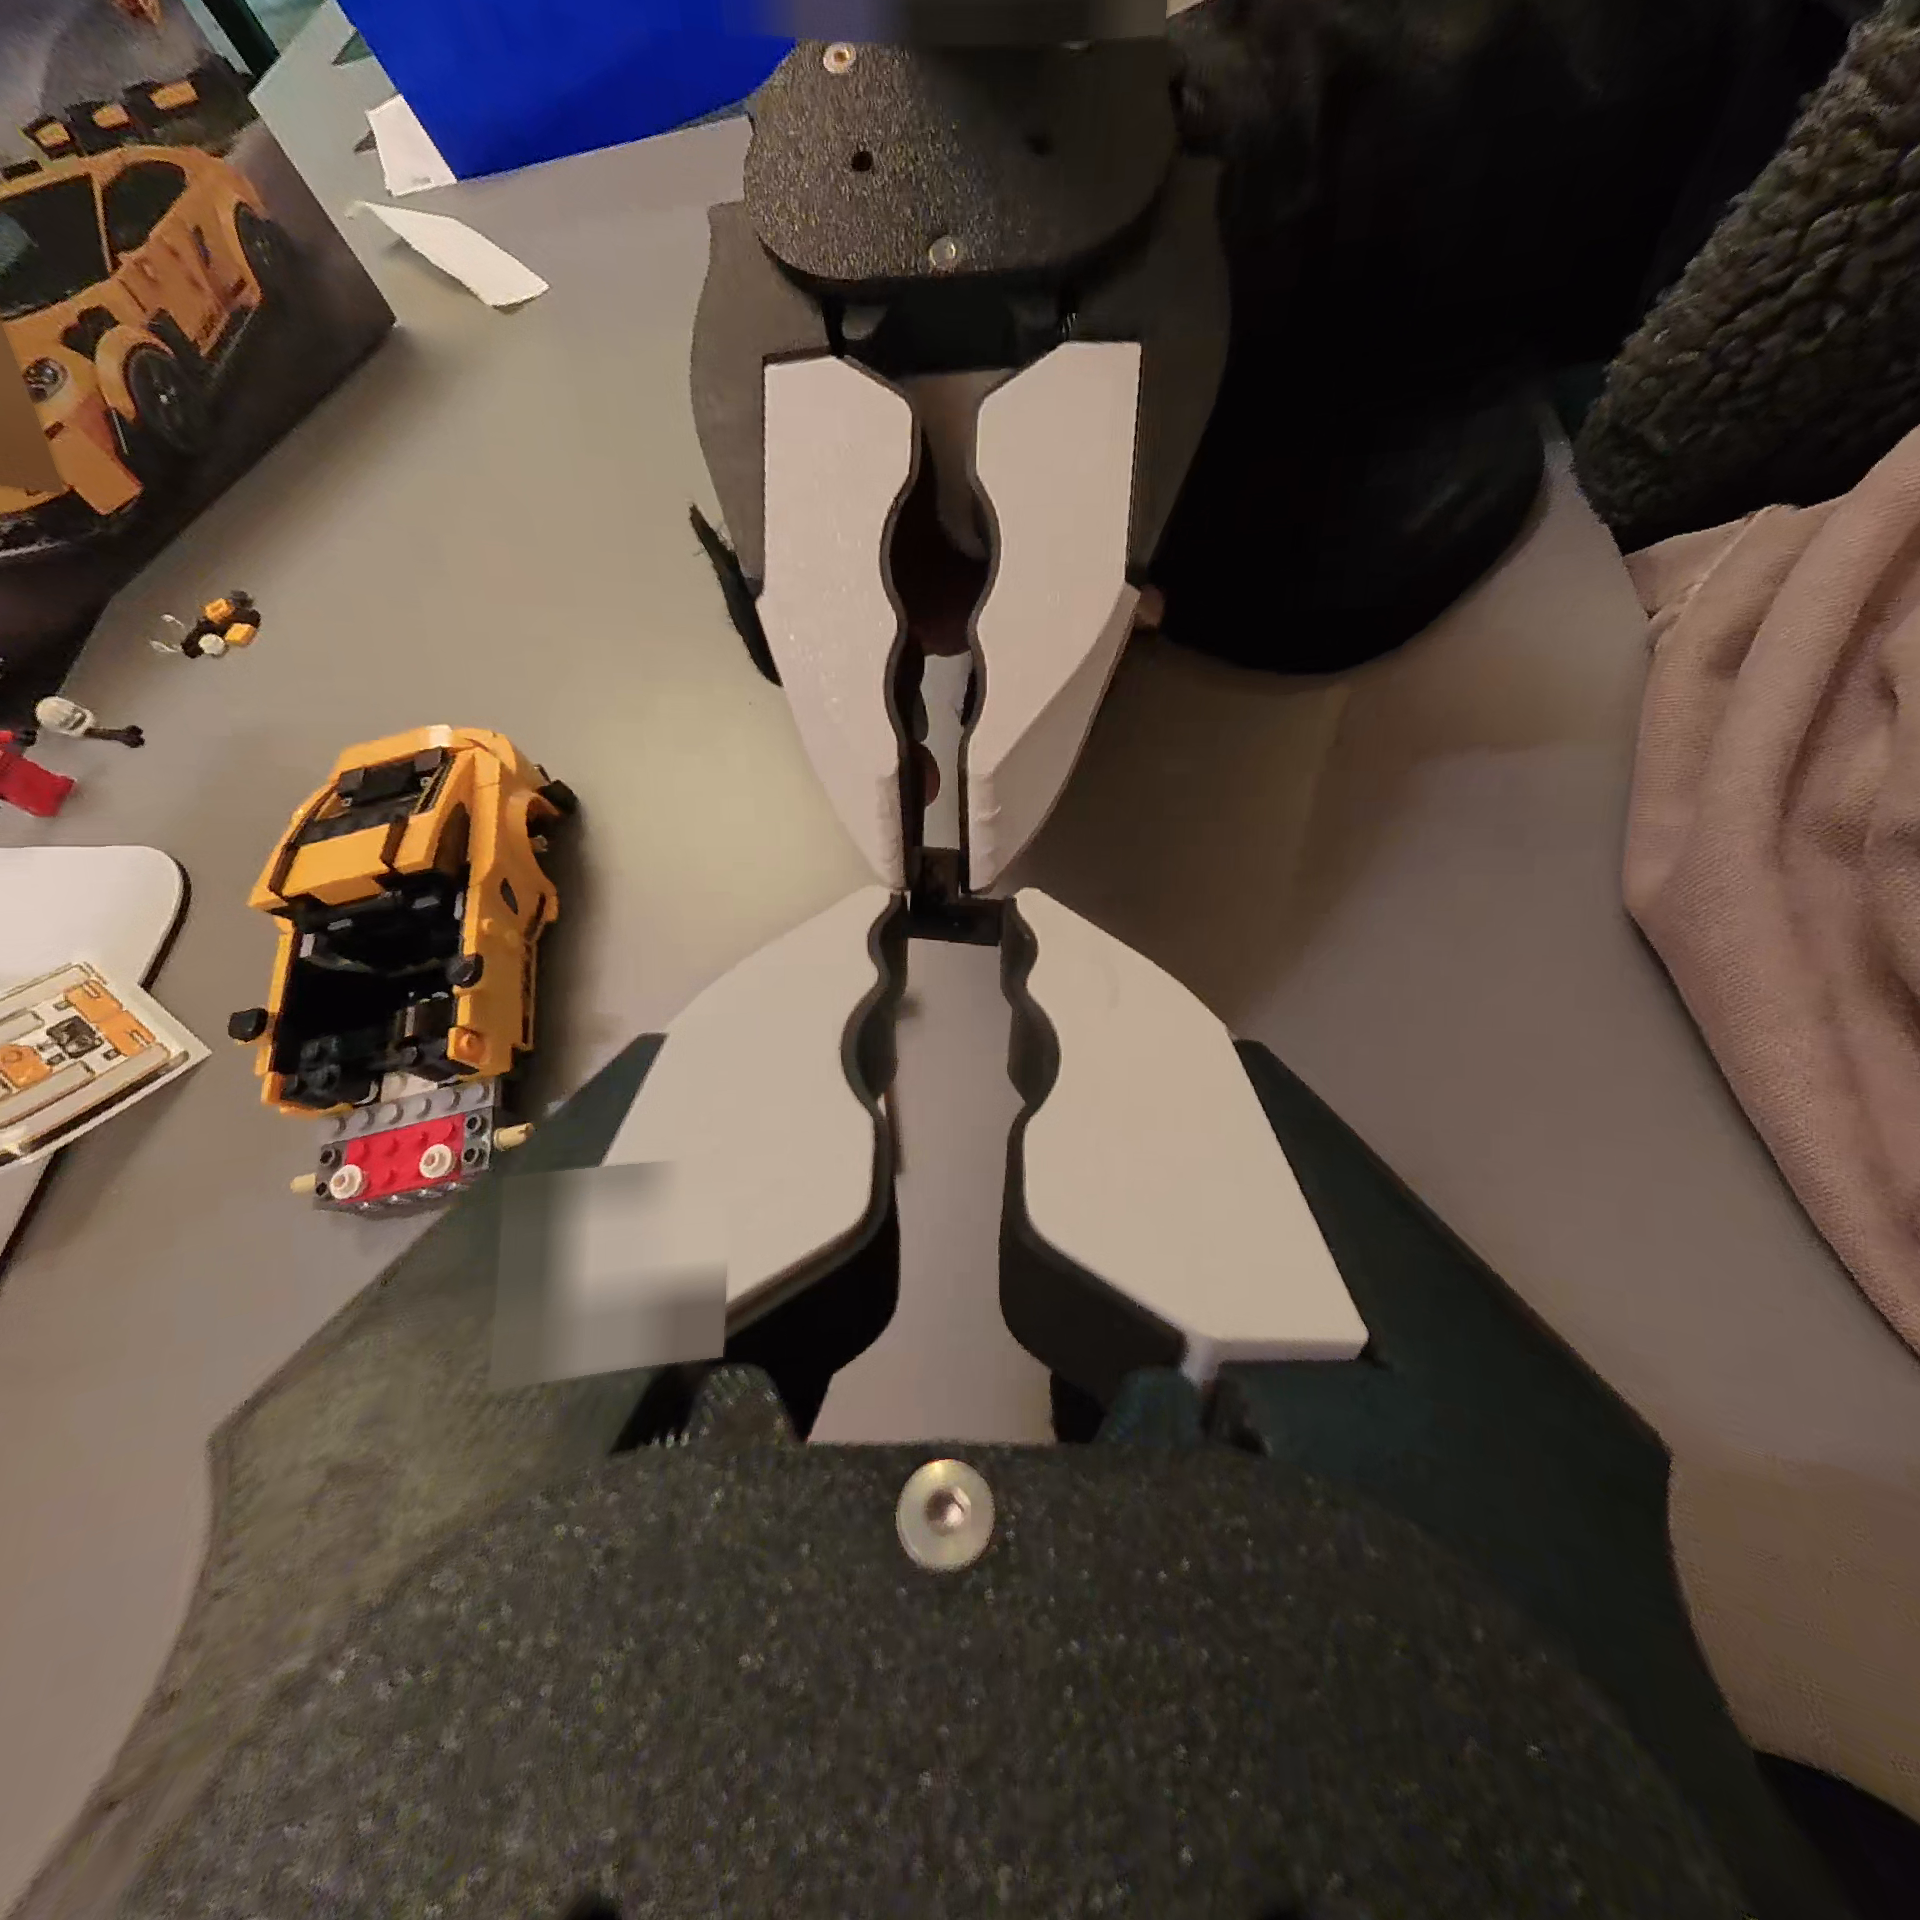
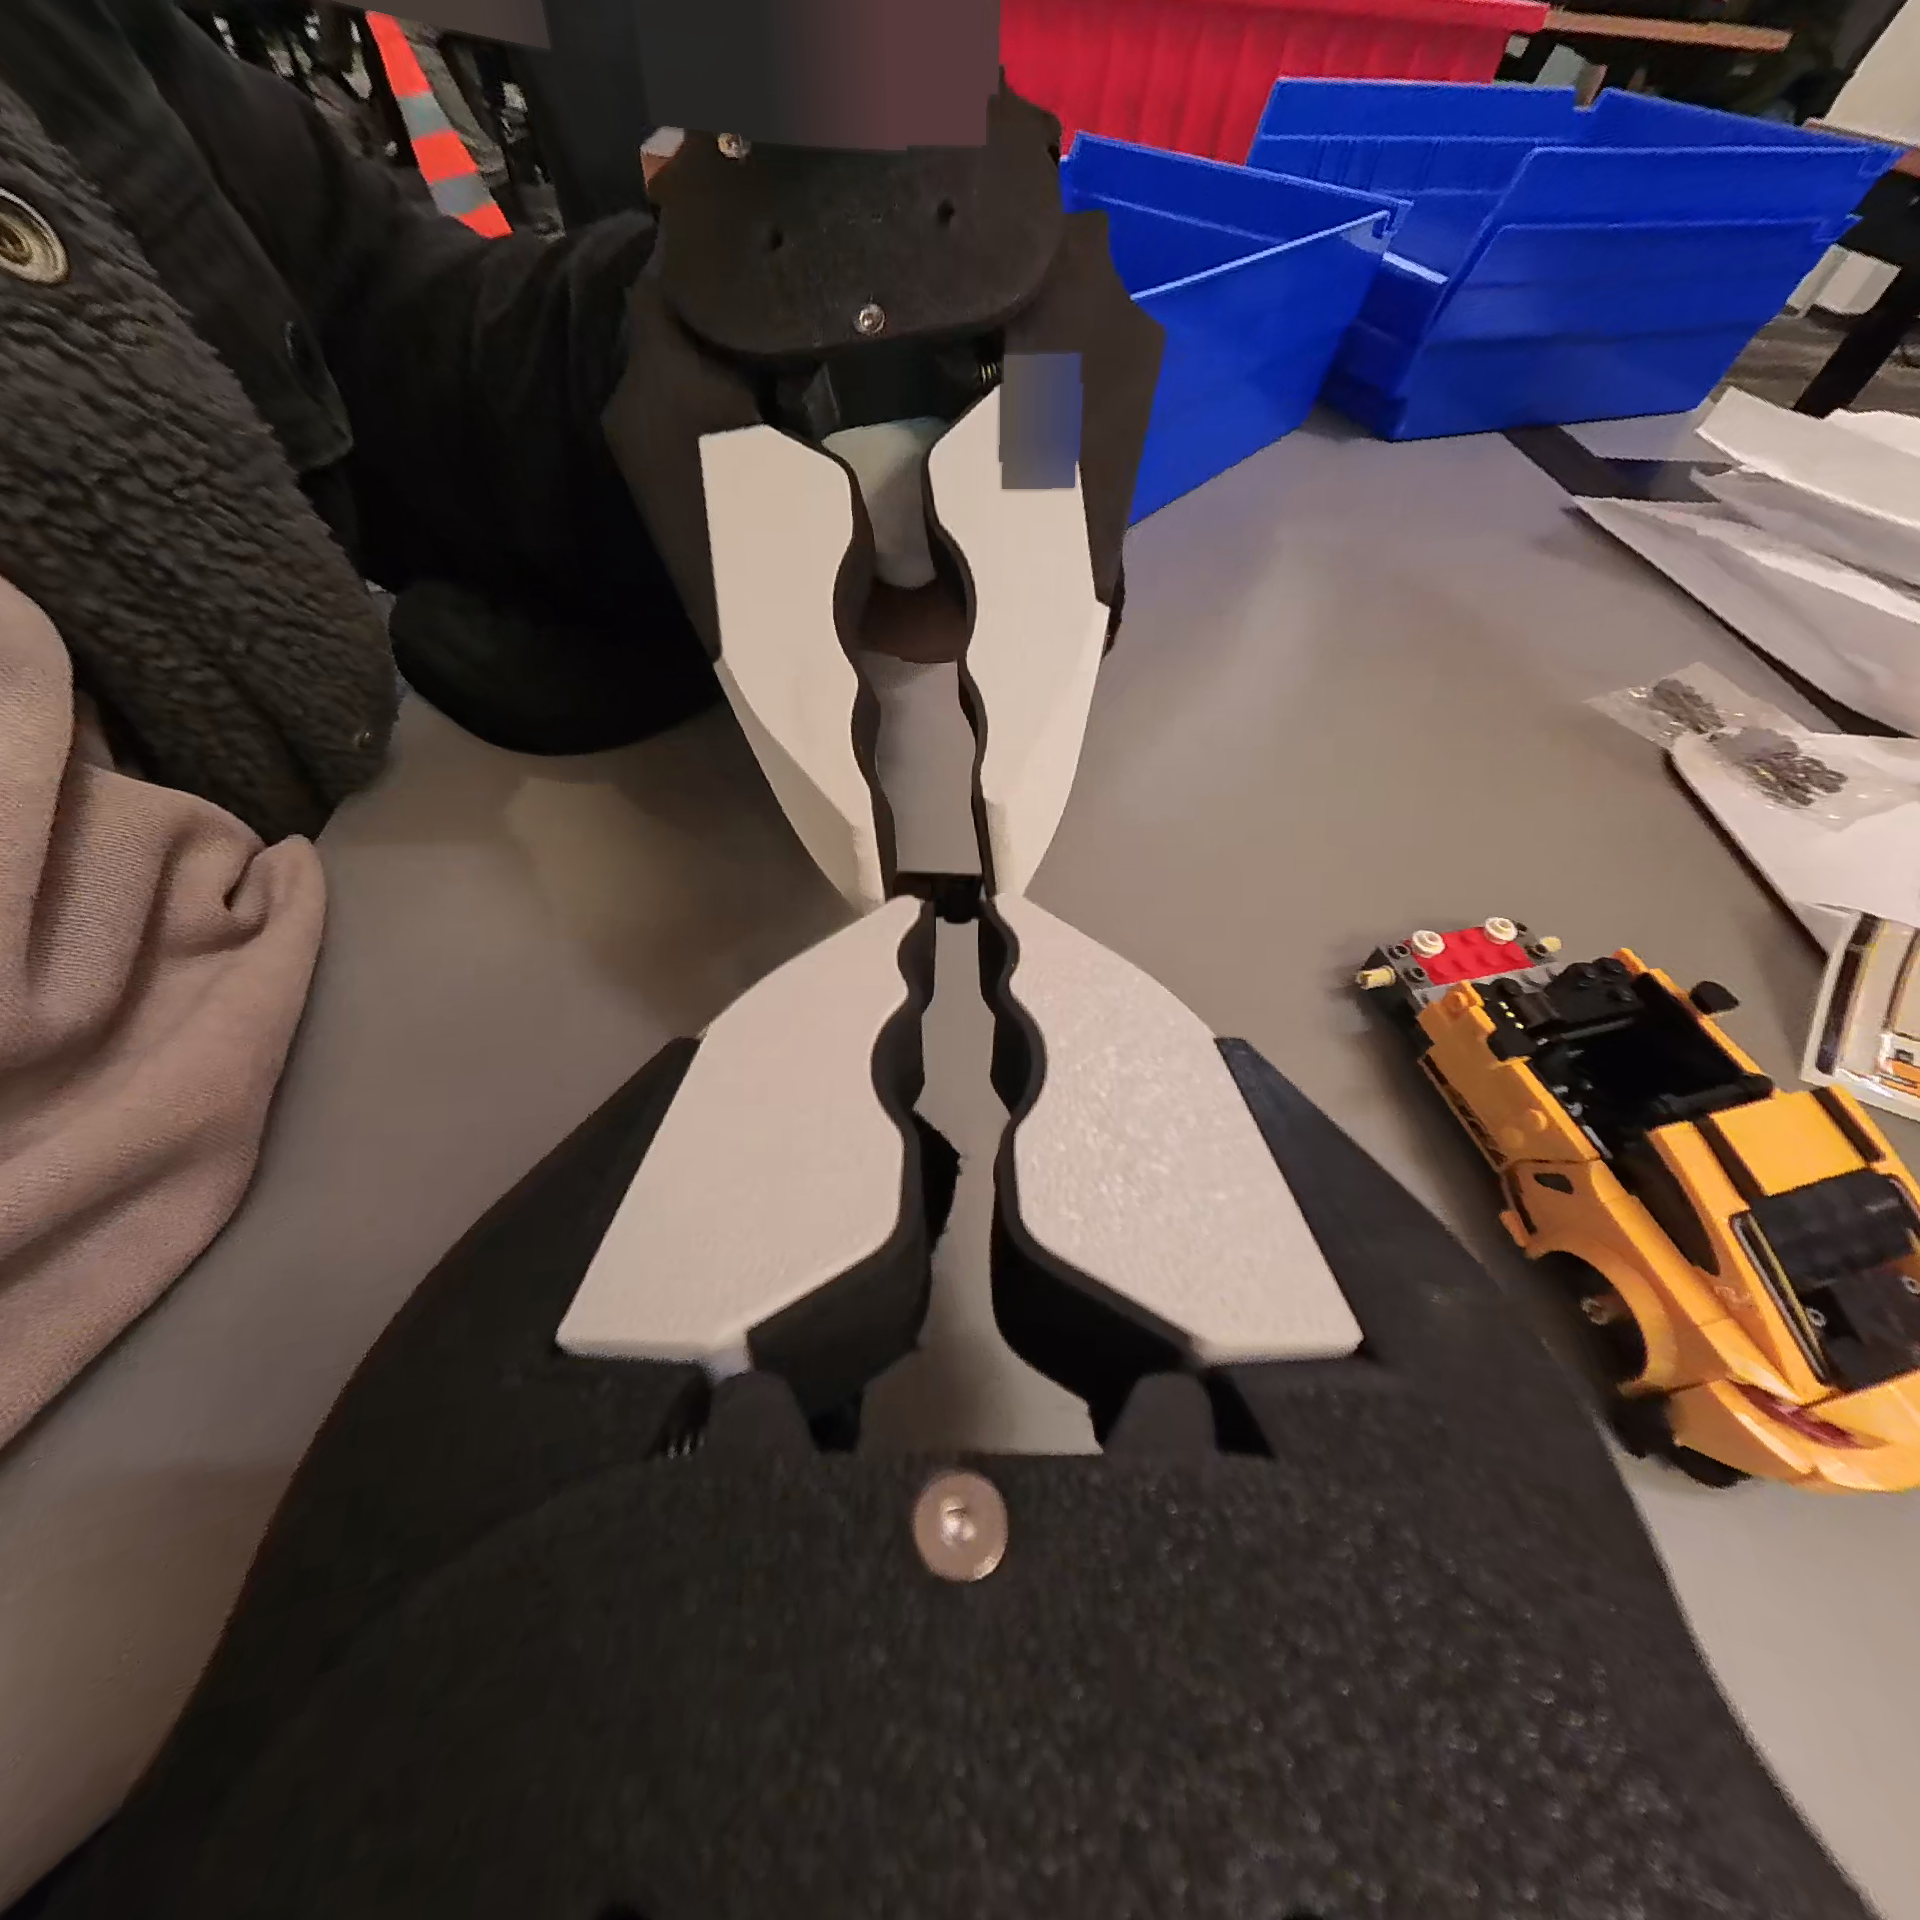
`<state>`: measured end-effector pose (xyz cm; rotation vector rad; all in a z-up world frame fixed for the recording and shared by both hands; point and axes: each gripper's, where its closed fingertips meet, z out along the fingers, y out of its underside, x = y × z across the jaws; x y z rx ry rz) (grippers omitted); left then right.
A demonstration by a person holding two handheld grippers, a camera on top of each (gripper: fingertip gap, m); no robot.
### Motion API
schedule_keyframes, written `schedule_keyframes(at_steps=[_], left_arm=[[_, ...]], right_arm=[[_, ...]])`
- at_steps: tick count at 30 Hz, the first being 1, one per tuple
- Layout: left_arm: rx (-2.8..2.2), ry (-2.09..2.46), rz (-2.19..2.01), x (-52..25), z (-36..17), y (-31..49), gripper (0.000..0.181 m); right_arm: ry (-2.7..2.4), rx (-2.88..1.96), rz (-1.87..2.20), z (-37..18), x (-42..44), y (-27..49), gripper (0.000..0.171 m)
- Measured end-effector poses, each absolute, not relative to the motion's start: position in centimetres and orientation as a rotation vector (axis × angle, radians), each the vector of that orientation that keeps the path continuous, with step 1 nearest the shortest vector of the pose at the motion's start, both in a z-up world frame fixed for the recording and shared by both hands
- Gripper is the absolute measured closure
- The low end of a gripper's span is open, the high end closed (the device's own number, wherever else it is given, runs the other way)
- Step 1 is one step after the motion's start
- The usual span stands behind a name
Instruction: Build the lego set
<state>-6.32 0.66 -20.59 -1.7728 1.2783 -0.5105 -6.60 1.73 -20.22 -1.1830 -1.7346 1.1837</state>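
My two grippers meet tip to tip above the grey table. My left gripper (image 1: 954, 923) is shut on a small black lego piece (image 1: 954, 914). My right gripper (image 1: 938, 860) faces it and pinches a narrow black part that touches that piece. In the right wrist view my right gripper (image 2: 954, 920) and my left gripper (image 2: 935, 881) both clamp the small black lego piece (image 2: 951, 896). I cannot tell whether it is one piece or two joined. A partly built yellow lego car (image 1: 405, 935) lies on the table to the side, its cabin open; it also shows in the right wrist view (image 2: 1683, 1195).
The lego box (image 1: 125, 312), several loose small parts (image 1: 223, 623), a red piece (image 1: 31, 779) and a sticker sheet (image 1: 83, 1049) lie near the car. Blue bins (image 2: 1558, 260), paper bags (image 2: 1818, 520) and a bag of black parts (image 2: 1745, 748) stand behind. A beige cloth (image 1: 1787, 831) and a dark fleece sleeve (image 2: 156, 499) border one side. The grippers are tip to tip, or close to it.
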Motion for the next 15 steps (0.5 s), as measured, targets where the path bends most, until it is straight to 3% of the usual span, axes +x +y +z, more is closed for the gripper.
schedule_keyframes(at_steps=[6, 15], left_arm=[[-1.981, 1.277, -0.453, -8.0, -22.8, 1.0, 0.165], [-2.246, 1.198, -0.427, -10.6, -26.0, 1.8, 0.165]], right_arm=[[-1.797, -1.258, 1.063, -22.0, -7.0, 2.5, 0.166], [-2.188, -1.277, 0.727, -25.8, -8.5, 4.3, 0.15]])
